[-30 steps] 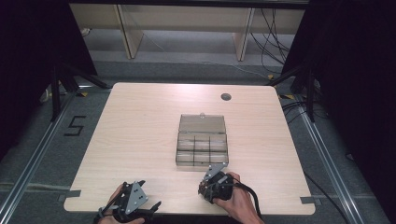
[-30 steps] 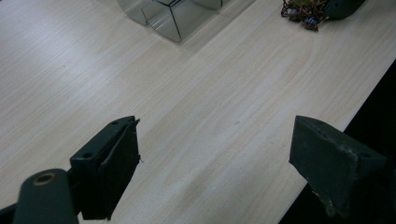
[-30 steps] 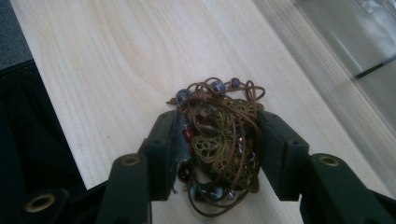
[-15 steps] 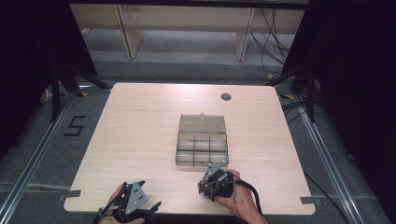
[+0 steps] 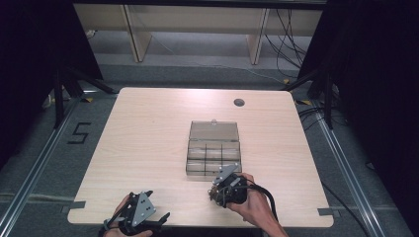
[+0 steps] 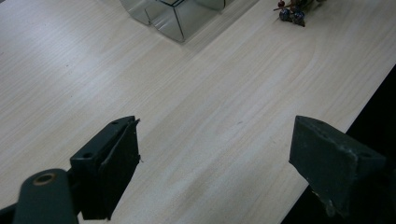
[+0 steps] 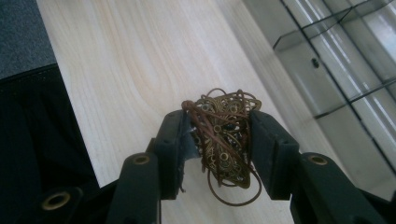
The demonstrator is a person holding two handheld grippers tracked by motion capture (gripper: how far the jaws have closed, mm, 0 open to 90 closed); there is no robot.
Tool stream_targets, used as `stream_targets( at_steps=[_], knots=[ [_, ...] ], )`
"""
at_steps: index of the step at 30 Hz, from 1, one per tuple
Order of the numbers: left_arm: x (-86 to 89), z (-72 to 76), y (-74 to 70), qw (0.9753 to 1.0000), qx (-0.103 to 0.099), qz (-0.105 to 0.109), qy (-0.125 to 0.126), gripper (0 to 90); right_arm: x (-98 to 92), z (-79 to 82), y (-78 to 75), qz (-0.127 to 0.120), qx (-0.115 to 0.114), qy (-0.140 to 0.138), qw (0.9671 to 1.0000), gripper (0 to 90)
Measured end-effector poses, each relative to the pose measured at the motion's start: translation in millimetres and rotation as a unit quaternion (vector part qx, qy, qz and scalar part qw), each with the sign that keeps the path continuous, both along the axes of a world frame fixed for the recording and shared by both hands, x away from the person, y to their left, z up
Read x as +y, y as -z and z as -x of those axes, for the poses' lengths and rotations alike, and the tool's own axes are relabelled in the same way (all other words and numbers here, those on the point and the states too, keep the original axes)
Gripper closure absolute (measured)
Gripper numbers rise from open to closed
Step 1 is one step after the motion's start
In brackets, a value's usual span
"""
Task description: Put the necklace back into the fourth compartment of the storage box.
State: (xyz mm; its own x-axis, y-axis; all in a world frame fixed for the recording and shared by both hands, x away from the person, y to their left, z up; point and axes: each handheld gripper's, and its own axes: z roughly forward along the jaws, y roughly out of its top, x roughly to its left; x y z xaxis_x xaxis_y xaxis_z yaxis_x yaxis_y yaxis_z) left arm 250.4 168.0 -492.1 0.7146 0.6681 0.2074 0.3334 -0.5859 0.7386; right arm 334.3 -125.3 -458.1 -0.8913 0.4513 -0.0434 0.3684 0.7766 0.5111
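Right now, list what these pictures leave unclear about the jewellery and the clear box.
- Brass filigree jewellery, right gripper view: the jaws cover its sides, so its full shape is hidden.
- Clear compartment box, high view: too small to tell whether any compartment holds something.
- Same box, left gripper view: cut off by the top edge.
- Right gripper, high view: what it grips is too small to identify.

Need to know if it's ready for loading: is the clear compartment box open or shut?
Open. The clear box has its lid folded back flat on the table, leaving the compartments uncovered.
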Motion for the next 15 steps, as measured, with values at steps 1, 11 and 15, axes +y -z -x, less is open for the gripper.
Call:
stream_targets(
  at_steps=[1, 11, 15],
  knots=[
    [1.1, -1.5, -1.2, 0.9998, -0.010, -0.012, 0.010, 15.4, 0.4, -0.1, -1.7, -0.001, 0.009, 0.000, 1.0000, 58.3],
    [1.5, -3.4, -1.8, 0.9996, -0.017, -0.014, 0.019, 15.4, 11.5, -8.3, -28.2, 0.011, 0.011, -0.020, 0.9997, 58.3],
    [1.2, -3.4, -1.7, 0.9996, -0.016, -0.013, 0.020, 15.4, 12.4, -13.1, -34.6, 0.010, 0.015, -0.023, 0.9996, 58.3]
  ],
)
